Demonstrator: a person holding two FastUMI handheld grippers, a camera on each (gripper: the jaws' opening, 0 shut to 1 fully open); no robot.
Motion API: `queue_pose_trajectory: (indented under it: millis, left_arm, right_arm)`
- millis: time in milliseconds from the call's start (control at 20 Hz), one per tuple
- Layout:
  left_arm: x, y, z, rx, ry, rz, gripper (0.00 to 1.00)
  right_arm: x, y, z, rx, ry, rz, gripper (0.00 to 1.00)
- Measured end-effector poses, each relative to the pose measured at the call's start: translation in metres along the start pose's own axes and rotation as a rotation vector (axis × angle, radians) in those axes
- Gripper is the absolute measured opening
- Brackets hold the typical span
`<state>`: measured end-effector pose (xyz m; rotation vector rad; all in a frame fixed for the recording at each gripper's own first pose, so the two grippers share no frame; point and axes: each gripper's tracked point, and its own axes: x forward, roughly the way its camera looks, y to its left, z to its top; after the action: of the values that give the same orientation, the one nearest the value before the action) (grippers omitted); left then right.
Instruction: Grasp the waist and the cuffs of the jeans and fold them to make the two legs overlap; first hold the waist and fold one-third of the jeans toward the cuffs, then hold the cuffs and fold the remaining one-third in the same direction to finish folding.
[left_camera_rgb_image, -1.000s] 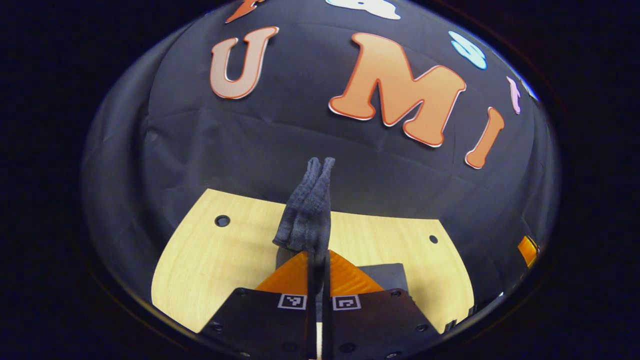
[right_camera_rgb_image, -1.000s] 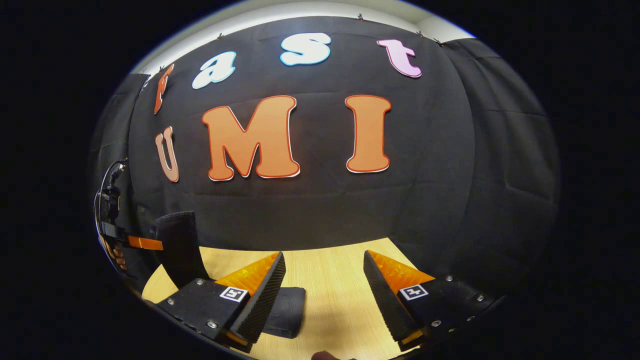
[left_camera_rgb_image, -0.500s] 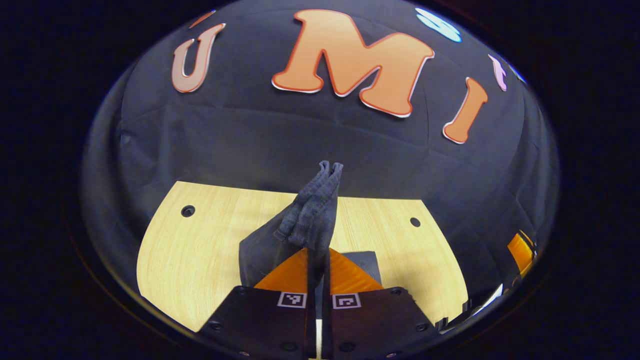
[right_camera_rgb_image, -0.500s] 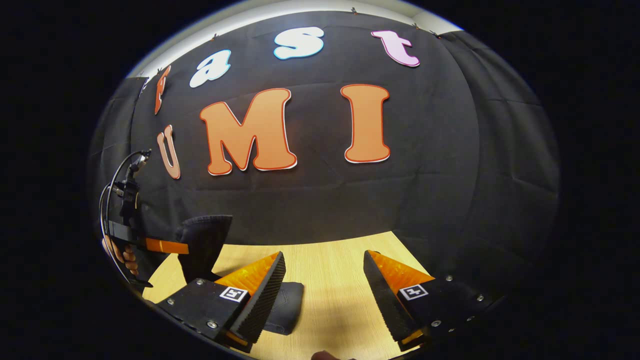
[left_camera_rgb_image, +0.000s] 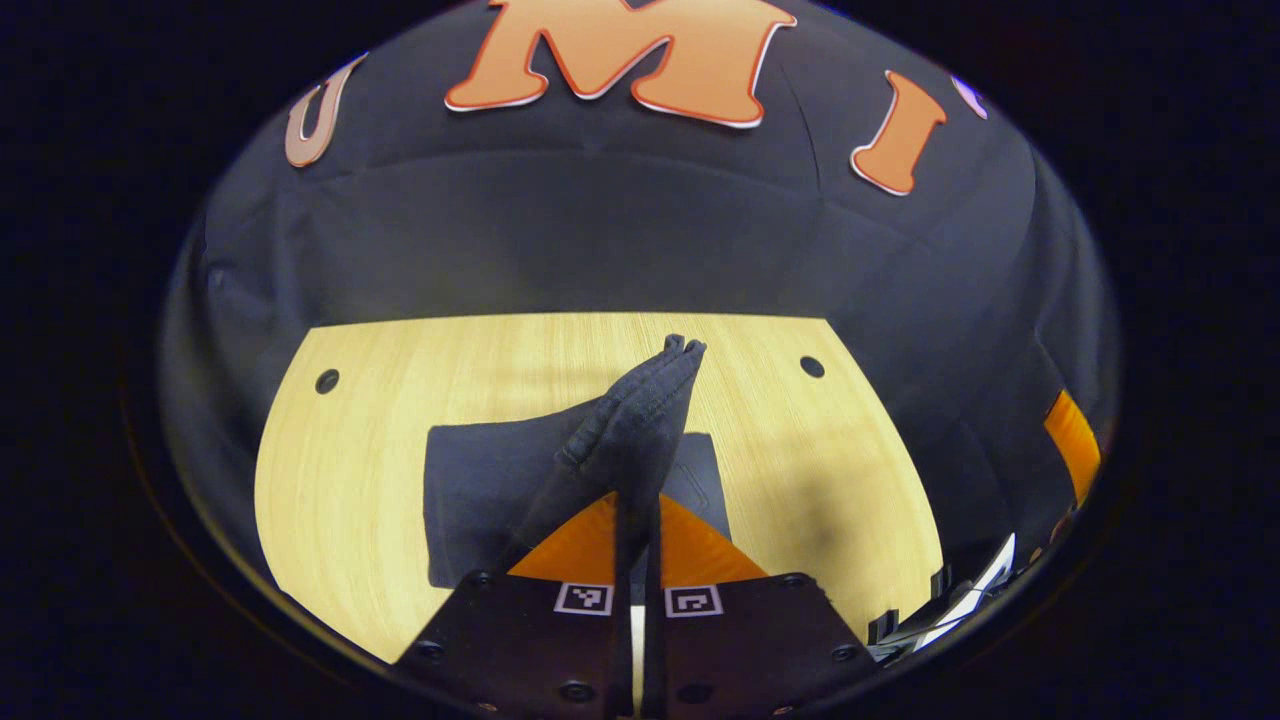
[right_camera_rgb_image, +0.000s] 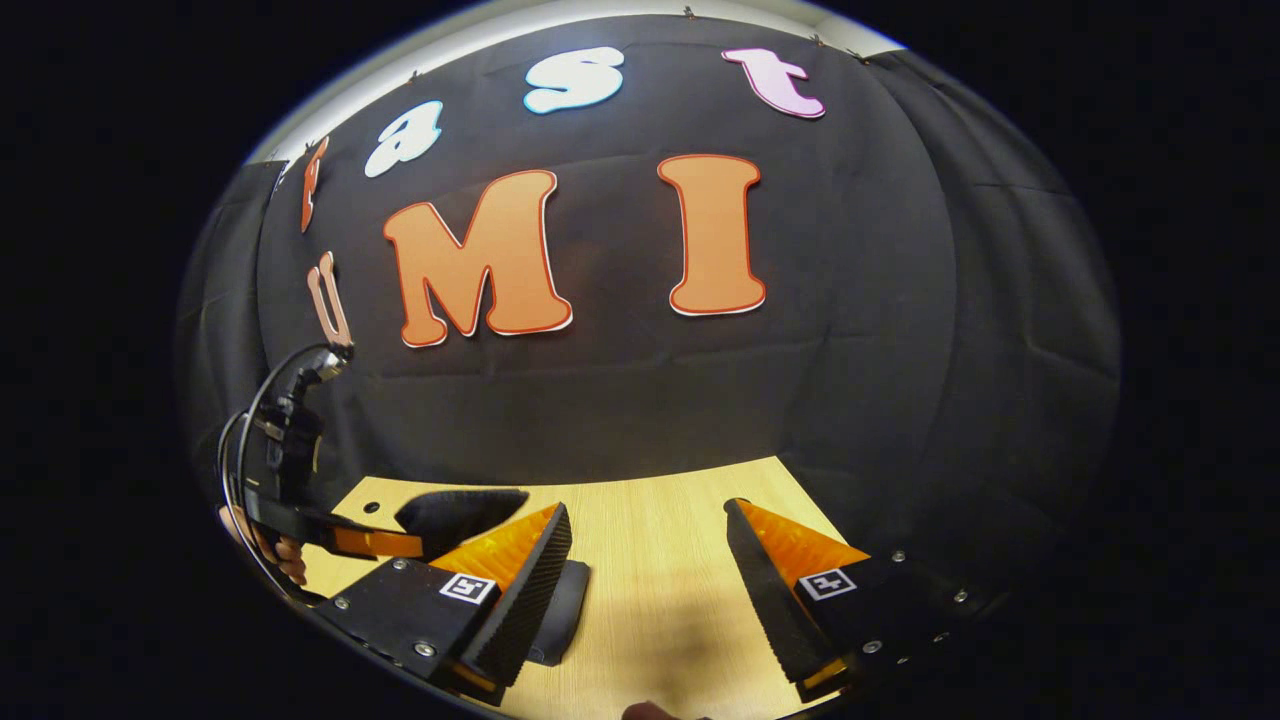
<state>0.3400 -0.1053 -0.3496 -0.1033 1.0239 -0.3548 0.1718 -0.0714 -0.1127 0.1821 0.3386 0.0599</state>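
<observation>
Dark blue jeans (left_camera_rgb_image: 480, 490) lie partly folded on the wooden table (left_camera_rgb_image: 340, 470). My left gripper (left_camera_rgb_image: 637, 500) is shut on an edge of the jeans, which stands up in a bunched ridge (left_camera_rgb_image: 640, 420) beyond its fingers, low over the flat part. In the right gripper view my right gripper (right_camera_rgb_image: 648, 560) is open above the table with nothing between its fingers. There the left gripper (right_camera_rgb_image: 375, 542) shows at the left, held by a hand (right_camera_rgb_image: 290, 555), with the jeans flap (right_camera_rgb_image: 460, 508) at its tip. A folded part of the jeans (right_camera_rgb_image: 558, 615) lies beside my right gripper's left finger.
The table has two round holes near its far corners (left_camera_rgb_image: 327, 381) (left_camera_rgb_image: 812, 367). Black cloth wall (right_camera_rgb_image: 640, 400) closes off the back of the table. Bare wood spreads to the right of the jeans (left_camera_rgb_image: 830, 500).
My left gripper has come down and tilted toward the table, carrying the jeans edge over the flat part. The right gripper has barely moved.
</observation>
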Motion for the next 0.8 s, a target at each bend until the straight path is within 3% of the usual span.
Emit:
queue_pose_trajectory:
  millis: [100, 200, 250, 300, 400, 500, 700, 800]
  left_arm:
    - [0.008, -0.015, -0.018, 0.012, 0.054, -0.027, 0.07]
    - [0.006, -0.035, -0.029, 0.0, 0.077, -0.09, 0.19]
    - [0.002, -0.039, -0.027, 0.005, 0.068, -0.105, 0.35]
    - [-0.001, -0.04, -0.025, 0.017, 0.054, -0.106, 0.49]
    - [-0.012, -0.035, -0.018, 0.043, 0.006, -0.096, 0.76]
    - [-0.031, -0.027, -0.003, 0.052, -0.078, -0.083, 0.79]
    - [-0.083, 0.002, 0.036, 0.069, -0.302, -0.002, 0.96]
    - [-0.113, 0.012, 0.051, 0.064, -0.419, 0.041, 0.96]
  right_arm:
    - [0.0, -0.002, -0.001, -0.006, 0.001, 0.002, 0.94]
    - [-0.002, -0.003, -0.002, -0.002, 0.003, 0.009, 0.94]
    - [-0.002, -0.003, -0.003, 0.0, 0.003, 0.014, 0.99]
    - [-0.003, -0.003, -0.003, -0.001, 0.002, 0.013, 0.94]
    - [-0.004, 0.0, -0.001, -0.006, -0.008, 0.018, 0.95]
    - [-0.006, 0.005, 0.001, -0.012, -0.017, 0.028, 0.94]
    - [-0.01, 0.023, 0.015, -0.055, -0.079, 0.038, 0.94]
    - [-0.014, 0.036, 0.022, -0.081, -0.117, 0.053, 0.94]
